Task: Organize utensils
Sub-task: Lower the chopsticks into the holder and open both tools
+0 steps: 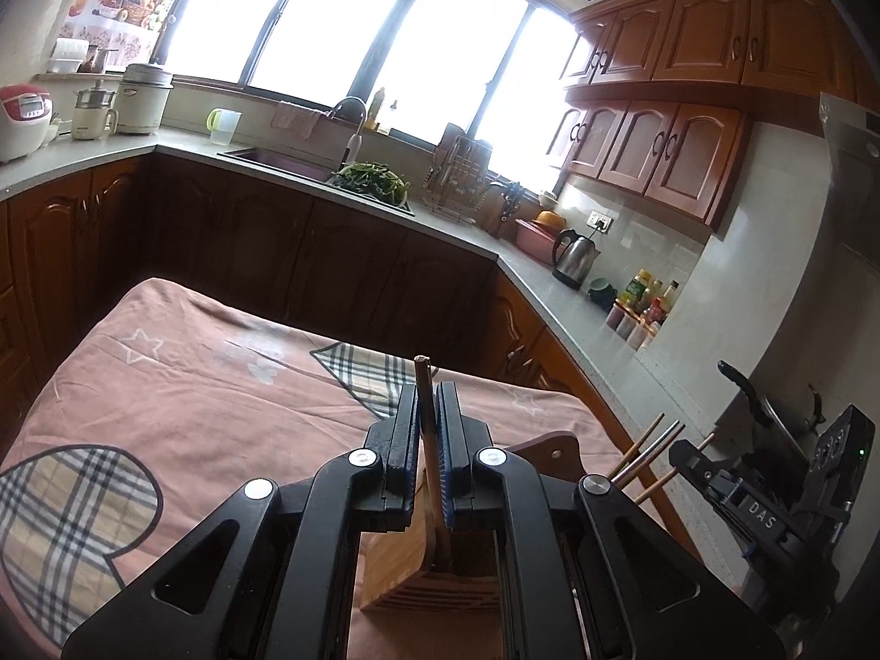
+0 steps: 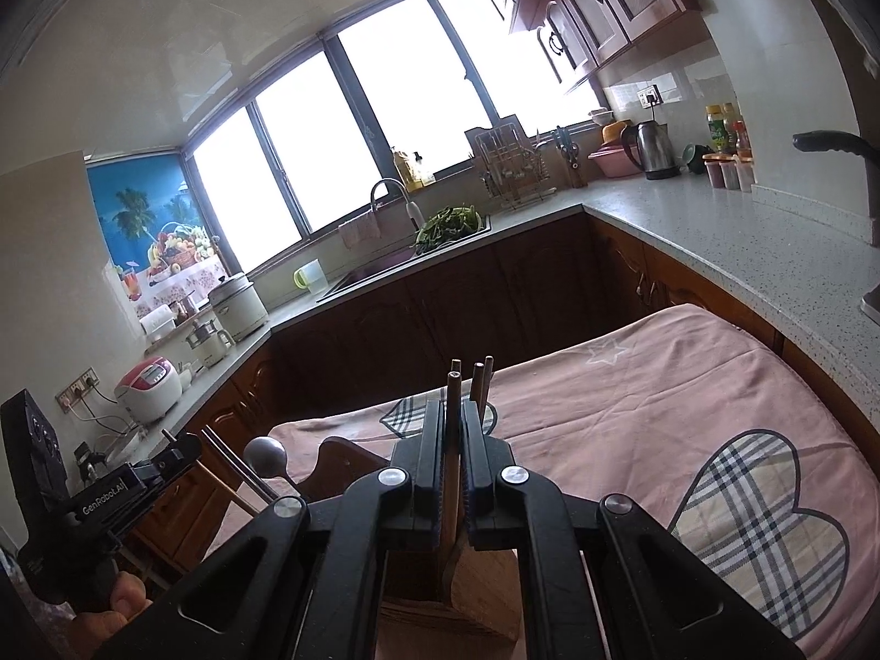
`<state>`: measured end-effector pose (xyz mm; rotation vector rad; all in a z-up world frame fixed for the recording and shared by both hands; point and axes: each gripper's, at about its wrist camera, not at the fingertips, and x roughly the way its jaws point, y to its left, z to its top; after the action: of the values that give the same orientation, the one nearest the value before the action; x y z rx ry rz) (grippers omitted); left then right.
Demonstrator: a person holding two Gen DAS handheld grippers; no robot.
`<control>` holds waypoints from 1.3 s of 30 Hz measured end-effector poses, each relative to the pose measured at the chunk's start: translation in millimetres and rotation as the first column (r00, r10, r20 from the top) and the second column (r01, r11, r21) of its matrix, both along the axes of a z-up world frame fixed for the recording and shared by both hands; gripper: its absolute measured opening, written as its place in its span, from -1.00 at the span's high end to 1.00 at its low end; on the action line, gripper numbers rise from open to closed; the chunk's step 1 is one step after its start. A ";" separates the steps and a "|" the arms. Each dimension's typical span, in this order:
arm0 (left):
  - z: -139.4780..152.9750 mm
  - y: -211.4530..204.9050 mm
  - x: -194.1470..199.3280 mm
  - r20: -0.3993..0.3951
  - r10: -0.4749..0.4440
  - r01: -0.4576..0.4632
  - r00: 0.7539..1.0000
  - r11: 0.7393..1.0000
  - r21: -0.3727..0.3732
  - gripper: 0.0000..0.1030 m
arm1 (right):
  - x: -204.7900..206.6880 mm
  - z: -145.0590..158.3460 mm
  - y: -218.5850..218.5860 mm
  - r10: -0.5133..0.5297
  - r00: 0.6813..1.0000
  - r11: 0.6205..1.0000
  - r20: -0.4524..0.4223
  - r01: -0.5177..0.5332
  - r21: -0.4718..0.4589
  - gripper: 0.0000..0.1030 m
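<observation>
- The left gripper (image 1: 424, 429) is clenched on a brown chopstick (image 1: 424, 401), which stands nearly upright between the pads with its blunt end poking out above them.
- The chopstick's lower end reaches down toward a slotted wooden holder (image 1: 393, 566) just below the jaws, so the stick is probably being fed into a slot; whether the tip is already inside cannot be told.
- The right gripper (image 2: 454, 429) likewise grasps a single chopstick (image 2: 454, 393), upright and over the same kind of wooden holder (image 2: 484, 594).
- Holding each stick vertical likely lets it slide straight down into the holder rather than jam across the slots.
- Just behind the right gripper, two more brown chopstick ends (image 2: 481, 379) stand up, seemingly already stowed.
- To one side, a metal spoon (image 2: 265, 455) and several loose sticks (image 1: 649, 451) lean near a wooden board (image 1: 555, 454), so sorting looks partly done.
- A person's hand (image 2: 118, 605) shows at the lower left edge of the right view, gripping the other tool.
- The holder sits on a bench covered with a pink cloth (image 1: 220, 374) printed with plaid hearts and stars.
- Beyond it, dark wooden cabinets carry a speckled grey counter (image 2: 715, 231) that wraps the room.
- On the counter are a kettle (image 1: 575, 258), a dish rack (image 1: 459, 176), a sink with greens (image 1: 374, 179) and a rice cooker (image 1: 25, 118).
- Large bright windows (image 1: 357, 16) fill the far wall.
</observation>
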<state>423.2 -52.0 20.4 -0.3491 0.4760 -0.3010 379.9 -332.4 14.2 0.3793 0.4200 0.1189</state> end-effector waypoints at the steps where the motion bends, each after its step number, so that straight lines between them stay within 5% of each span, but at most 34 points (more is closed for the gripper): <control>1: -0.9 -1.0 1.0 -0.006 -0.004 0.004 1.000 1.000 0.003 0.89 | 1.0 -1.0 0.3 0.001 1.000 1.000 -0.003 -0.001 0.000 0.90; 11: -7.0 -15.5 4.0 -0.038 -0.019 0.022 0.999 0.998 0.063 0.89 | 6.3 -9.1 2.1 0.009 1.000 1.000 -0.023 -0.009 0.001 0.90; 39: -8.3 -18.0 11.3 -0.066 -0.031 0.035 0.997 0.997 0.062 0.88 | 9.2 -11.7 2.9 0.022 0.999 1.000 -0.037 -0.021 0.019 0.89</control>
<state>434.4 -70.0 12.1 -0.2906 0.5543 -0.3065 389.1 -329.5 2.5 0.3963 0.4602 0.1367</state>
